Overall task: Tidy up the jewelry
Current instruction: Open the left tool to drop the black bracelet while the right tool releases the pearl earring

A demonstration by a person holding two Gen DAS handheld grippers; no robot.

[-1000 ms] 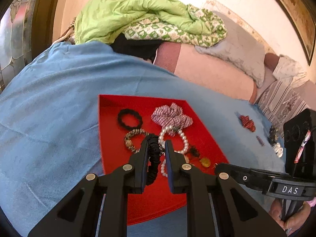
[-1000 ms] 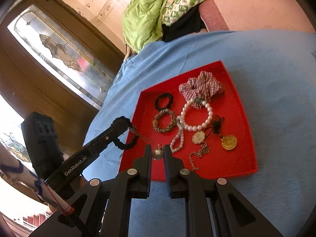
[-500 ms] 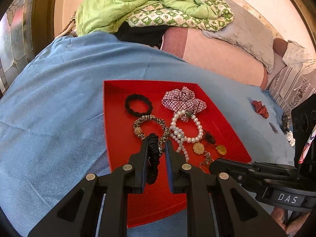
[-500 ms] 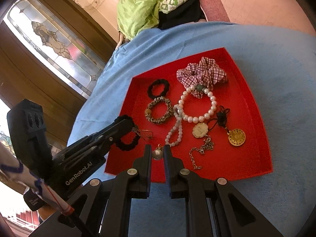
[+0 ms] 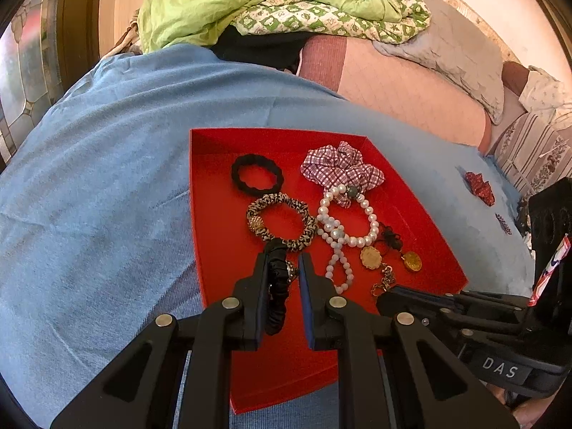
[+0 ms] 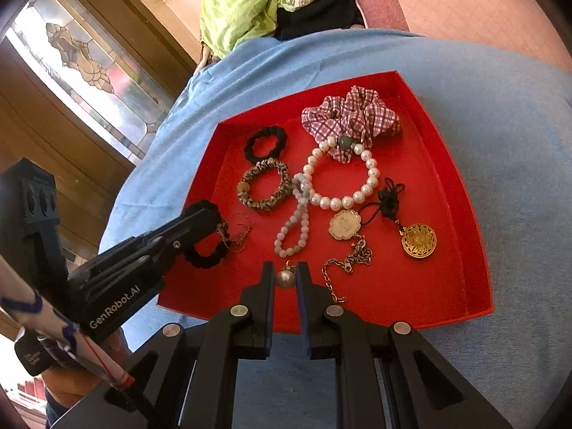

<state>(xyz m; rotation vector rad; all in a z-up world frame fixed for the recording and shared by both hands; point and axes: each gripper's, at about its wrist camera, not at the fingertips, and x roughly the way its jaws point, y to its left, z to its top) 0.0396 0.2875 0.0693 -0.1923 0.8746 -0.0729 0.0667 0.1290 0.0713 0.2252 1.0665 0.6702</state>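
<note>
A red tray [image 5: 200, 214] [image 6: 475, 250] on the blue sheet holds a black hair tie [image 6: 265, 143], a leopard-print scrunchie [image 6: 264, 186], a checked scrunchie [image 6: 352, 114], a pearl bracelet [image 6: 339, 178], a pale bead loop [image 6: 295, 228], two gold medallions [image 6: 418, 241] and a chain [image 6: 352, 259]. My left gripper [image 5: 283, 261] [image 6: 203, 214] is shut on a black scrunchie [image 5: 277, 286] [image 6: 205, 255] over the tray's near left corner. A thin gold chain [image 6: 237, 232] hangs from that scrunchie. My right gripper [image 6: 285, 268] [image 5: 388, 293] is shut on a small silver ball pendant [image 6: 285, 278] above the tray's near edge.
A green quilt [image 5: 250, 0] and pillows [image 5: 457, 53] are piled behind the blue sheet [image 5: 89, 214]. A small red scrunchie [image 5: 479, 186] and other small pieces [image 5: 502, 223] lie on the sheet right of the tray. A stained-glass door [image 6: 89, 64] stands at the left.
Both grippers have tipped down and come lower over the tray. The left gripper with the black scrunchie moved in from the tray's left edge, and the thin chain has slackened.
</note>
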